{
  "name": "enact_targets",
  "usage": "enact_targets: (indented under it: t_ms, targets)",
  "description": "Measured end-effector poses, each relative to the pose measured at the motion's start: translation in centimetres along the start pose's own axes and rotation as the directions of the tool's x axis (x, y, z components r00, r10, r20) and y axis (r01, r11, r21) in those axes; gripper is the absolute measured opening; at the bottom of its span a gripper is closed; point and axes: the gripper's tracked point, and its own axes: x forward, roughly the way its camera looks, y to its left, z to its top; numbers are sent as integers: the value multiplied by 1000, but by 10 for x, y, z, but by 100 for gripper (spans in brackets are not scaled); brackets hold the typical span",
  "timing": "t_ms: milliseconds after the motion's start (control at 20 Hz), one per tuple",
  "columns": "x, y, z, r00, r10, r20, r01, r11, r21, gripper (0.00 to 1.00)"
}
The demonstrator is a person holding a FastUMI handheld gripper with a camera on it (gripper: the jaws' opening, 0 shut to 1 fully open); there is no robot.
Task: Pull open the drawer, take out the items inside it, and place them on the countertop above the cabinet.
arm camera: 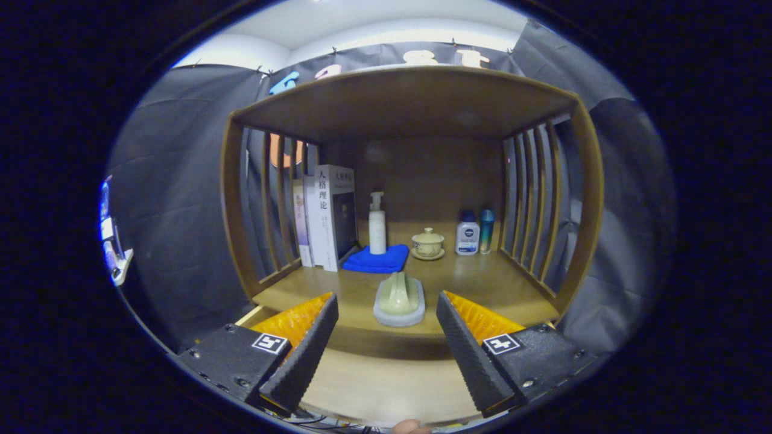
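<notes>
Drawer item, pale holder on grey pad (398, 299), parked on countertop (482, 283) w/ gripper (386, 355) wide, empty, clear.

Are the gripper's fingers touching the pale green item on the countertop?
Apart. The gripper view shows the gripper open, and the pale green item sits beyond its fingertips with bare countertop on either side.

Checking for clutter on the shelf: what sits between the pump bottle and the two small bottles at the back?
In the gripper view, a lidded cup on a saucer stands between the pump bottle and the two small bottles. The gripper is open.
</notes>
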Motion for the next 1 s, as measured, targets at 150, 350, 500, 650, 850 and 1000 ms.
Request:
enact_targets:
  t_ms: [150, 350, 500, 650, 850, 1000]
  targets:
    - [-35, -2, -21, 999, -9, 36, 7, 999, 47, 100]
    - [-74, -3, -78, 999, -29, 15, 27, 997, 79, 100]
    - [-86, -13, -113, 997, -75, 4, 74, 993, 96, 100]
    - [-94, -18, -141, 995, -98, 2, 97, 987, 125, 100]
    - [-92, -10, -169, 995, -101, -16, 102, 990, 98, 100]
    - [-85, 1, -176, 994, -109, 0, 109, 993, 39, 100]
